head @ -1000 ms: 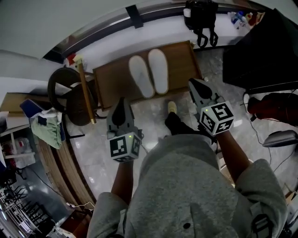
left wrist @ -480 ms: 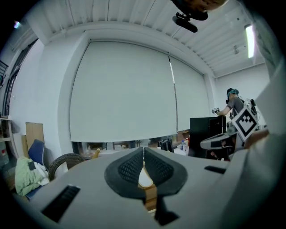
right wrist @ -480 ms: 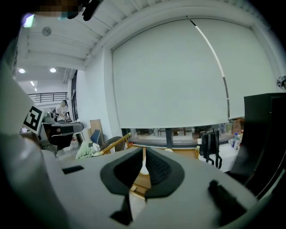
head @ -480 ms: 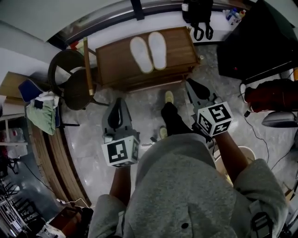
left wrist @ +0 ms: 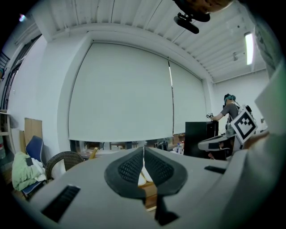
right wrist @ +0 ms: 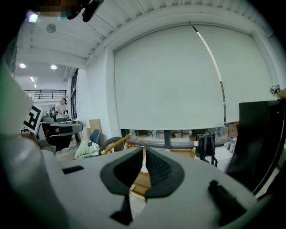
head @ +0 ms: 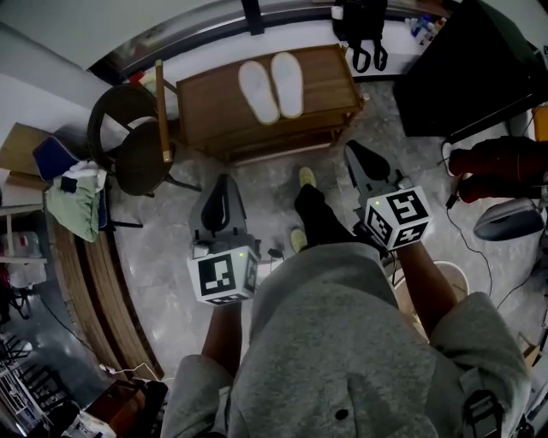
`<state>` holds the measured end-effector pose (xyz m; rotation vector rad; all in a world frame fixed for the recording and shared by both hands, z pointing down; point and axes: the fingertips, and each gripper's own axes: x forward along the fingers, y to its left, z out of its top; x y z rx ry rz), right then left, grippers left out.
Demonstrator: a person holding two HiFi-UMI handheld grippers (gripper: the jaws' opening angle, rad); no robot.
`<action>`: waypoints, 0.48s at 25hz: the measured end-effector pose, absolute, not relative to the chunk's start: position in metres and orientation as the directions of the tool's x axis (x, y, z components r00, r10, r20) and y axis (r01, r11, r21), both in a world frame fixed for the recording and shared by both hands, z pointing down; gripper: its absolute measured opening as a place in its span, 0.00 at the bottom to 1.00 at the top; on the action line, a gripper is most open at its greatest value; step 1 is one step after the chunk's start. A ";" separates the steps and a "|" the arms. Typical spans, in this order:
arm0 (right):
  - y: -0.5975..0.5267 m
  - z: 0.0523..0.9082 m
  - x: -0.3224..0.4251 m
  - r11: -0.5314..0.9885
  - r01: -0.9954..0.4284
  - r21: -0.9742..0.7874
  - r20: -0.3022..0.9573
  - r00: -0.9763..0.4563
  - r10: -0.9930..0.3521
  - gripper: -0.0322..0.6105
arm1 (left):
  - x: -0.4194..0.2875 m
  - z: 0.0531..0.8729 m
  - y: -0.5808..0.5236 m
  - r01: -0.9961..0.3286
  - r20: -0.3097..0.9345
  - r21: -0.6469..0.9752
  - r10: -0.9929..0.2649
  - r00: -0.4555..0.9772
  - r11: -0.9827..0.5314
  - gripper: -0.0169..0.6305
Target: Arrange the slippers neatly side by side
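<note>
Two white slippers, one (head: 257, 91) beside the other (head: 287, 84), lie parallel with soles up on a low wooden table (head: 325, 90) at the top of the head view. Both grippers hang over the floor well short of the table. My left gripper (head: 225, 180) is shut with nothing in it; its closed pads (left wrist: 154, 167) show a sliver of the slippers (left wrist: 141, 178) behind them. My right gripper (head: 352, 149) is also shut and empty, and a bit of white slipper (right wrist: 143, 169) shows past its jaws.
A wicker chair (head: 128, 141) with a wooden stick (head: 162, 111) leaning on it stands left of the table. A black bag (head: 364, 26) hangs behind it, a black cabinet (head: 467, 77) is at the right, and green cloth (head: 73, 205) lies at the far left. My foot (head: 306, 177) is between the grippers.
The table with the slippers has slid farther away toward the top of the head view as I backed off. Both grippers stayed shut and drew back with me.
</note>
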<state>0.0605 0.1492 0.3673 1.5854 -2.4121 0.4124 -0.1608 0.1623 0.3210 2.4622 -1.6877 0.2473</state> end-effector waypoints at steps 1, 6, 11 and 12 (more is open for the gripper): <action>0.150 0.367 0.061 0.378 -0.919 -0.109 0.338 -0.392 -0.856 0.11 | -0.160 0.322 0.164 -0.934 0.225 0.030 -0.908 0.354 -0.357 0.06; 0.154 0.368 0.057 0.385 -0.916 -0.113 0.344 -0.400 -0.849 0.11 | -0.159 0.322 0.167 -0.934 0.226 0.043 -0.907 0.356 -0.356 0.06; 0.153 0.368 0.054 0.392 -0.913 -0.117 0.340 -0.407 -0.847 0.11 | -0.156 0.325 0.169 -0.929 0.236 0.040 -0.900 0.366 -0.367 0.06; 0.153 0.368 0.055 0.392 -0.912 -0.118 0.340 -0.408 -0.847 0.11 | -0.155 0.325 0.170 -0.928 0.235 0.042 -0.900 0.368 -0.369 0.06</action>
